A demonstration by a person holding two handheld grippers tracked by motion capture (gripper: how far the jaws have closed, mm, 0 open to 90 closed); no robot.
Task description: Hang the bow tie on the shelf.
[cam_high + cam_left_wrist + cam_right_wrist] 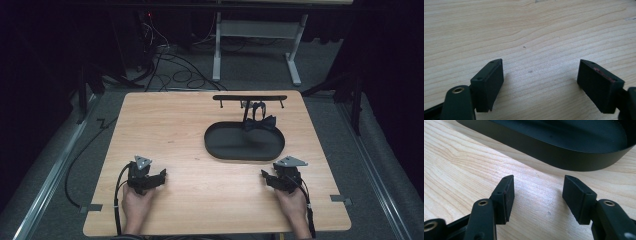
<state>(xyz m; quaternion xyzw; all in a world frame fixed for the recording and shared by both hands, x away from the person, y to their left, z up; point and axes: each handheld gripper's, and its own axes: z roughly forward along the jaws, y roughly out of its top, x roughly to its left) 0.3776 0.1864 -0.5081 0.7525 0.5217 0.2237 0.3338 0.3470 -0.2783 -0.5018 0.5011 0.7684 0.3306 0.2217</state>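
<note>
Dim bow tie [260, 122], perhaps, behind tray [220, 150]

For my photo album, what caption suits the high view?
Two hand-held grippers, left and right, rest open on a wooden table before a black oval tray.

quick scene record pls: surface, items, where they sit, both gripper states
surface: light wooden table
tray: black oval tray, right of centre, on the table
stand: black T-shaped bar stand, rising at the tray's far edge
hanging item: black bow tie, below the bar, over the tray's far edge; whether it touches the tray is unclear
left gripper: open, nothing between jaws, near left
right gripper: open, nothing between jaws, just short of the tray's near rim
</note>
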